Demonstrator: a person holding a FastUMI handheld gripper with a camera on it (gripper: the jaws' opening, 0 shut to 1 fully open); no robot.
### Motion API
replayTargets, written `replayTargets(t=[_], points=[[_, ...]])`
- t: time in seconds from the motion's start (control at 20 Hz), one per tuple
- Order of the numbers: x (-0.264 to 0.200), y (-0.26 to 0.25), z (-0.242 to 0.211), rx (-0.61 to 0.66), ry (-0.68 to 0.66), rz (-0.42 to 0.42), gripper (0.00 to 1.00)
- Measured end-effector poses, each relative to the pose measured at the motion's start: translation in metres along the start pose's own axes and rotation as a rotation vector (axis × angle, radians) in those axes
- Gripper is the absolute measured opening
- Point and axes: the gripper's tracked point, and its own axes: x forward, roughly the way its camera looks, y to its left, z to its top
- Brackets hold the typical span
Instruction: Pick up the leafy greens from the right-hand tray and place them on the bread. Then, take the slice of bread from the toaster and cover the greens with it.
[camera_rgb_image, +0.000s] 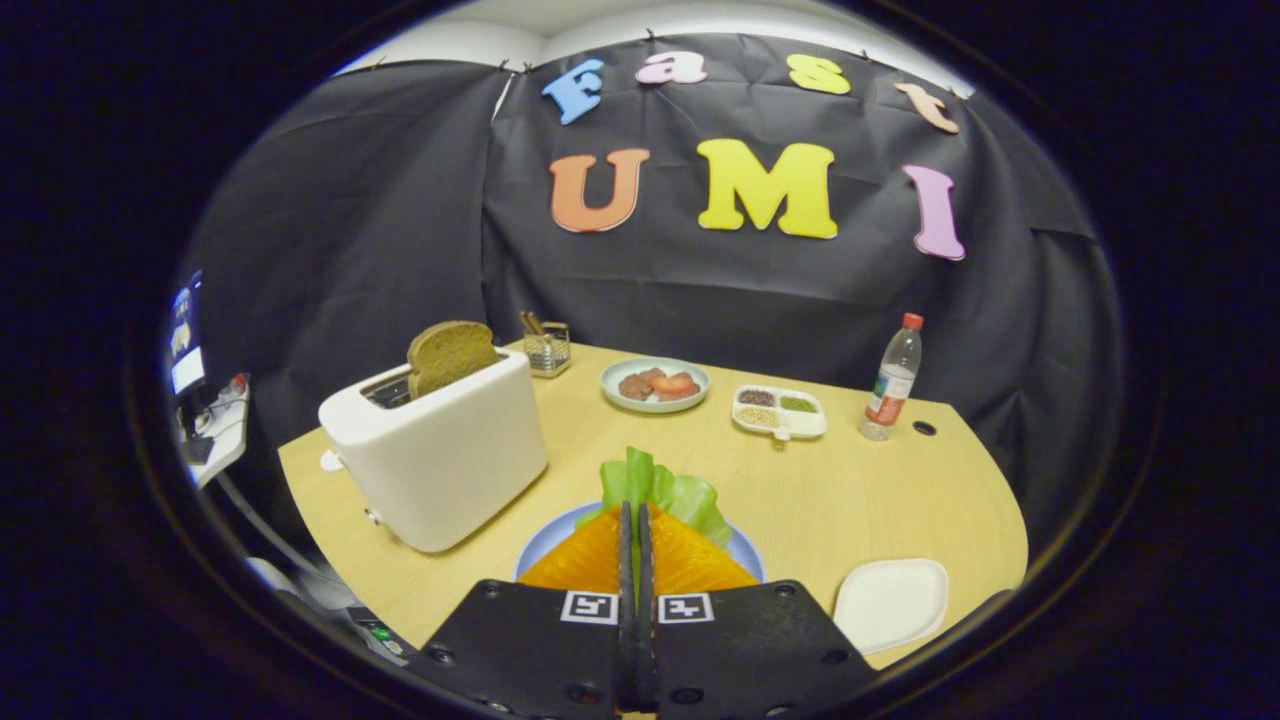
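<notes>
Tool (636, 520) was clenched, fingers pressed together w/ nothing visibly between them, over the orange bread (590, 560) on a blue plate (545, 535). Leafy greens (665, 490) lay on the bread's far edge, just beyond the fingertips. Brown bread slice (450, 355) stood up in the white toaster (435, 460), left of the plate. White tray (890, 602) sat on the tabletop (850, 490) to the right.

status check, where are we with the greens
Gripper jaws shut on leafy greens, over orange bread on blue plate. Bread slice in toaster. Nothing in the way.
</notes>
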Motion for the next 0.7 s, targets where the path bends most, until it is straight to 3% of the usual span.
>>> replayTargets(t=[0.5,0.7], points=[[0.04,0.009,-0.031,-0.028,0.099,-0.052,0.0],[0.04,0.011,-0.033,-0.021,0.09,-0.062,0.15]])
